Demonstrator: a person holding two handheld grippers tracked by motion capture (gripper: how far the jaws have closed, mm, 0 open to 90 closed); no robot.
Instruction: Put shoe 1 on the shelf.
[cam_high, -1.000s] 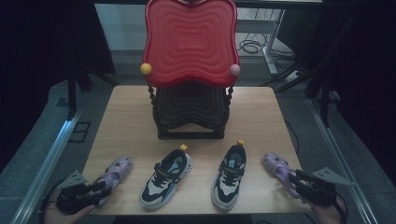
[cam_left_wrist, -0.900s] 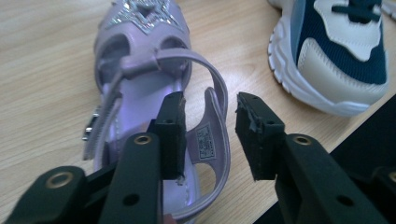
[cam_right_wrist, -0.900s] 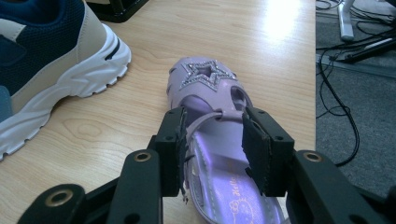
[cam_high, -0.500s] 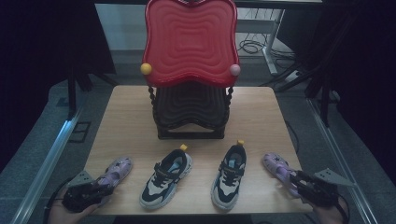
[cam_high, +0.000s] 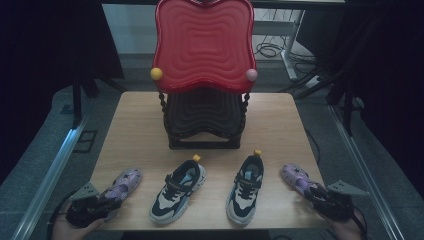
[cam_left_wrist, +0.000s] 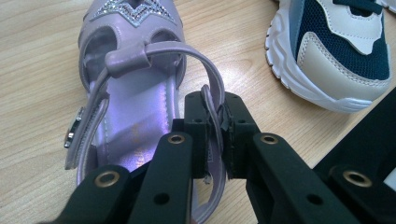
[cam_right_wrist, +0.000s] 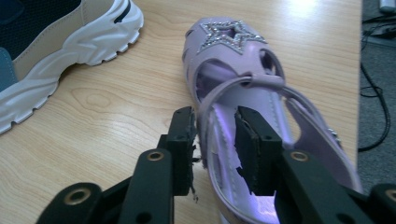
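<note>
Light wooden table (cam_high: 135, 130); grey floor (cam_high: 45, 150); dark surroundings; cables (cam_high: 270, 49) on floor behind.

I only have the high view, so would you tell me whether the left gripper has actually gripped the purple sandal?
Observer: Yes. The left gripper has just been closing, and its jaws now pinch the heel strap of the left sandal.
Operator: And the right one?
Observer: The right gripper has just been closing too. Its jaws straddle the side strap of the right sandal, with a gap at one pad.
Operator: Any decoration there?
Observer: A rhinestone star on the toe.
</note>
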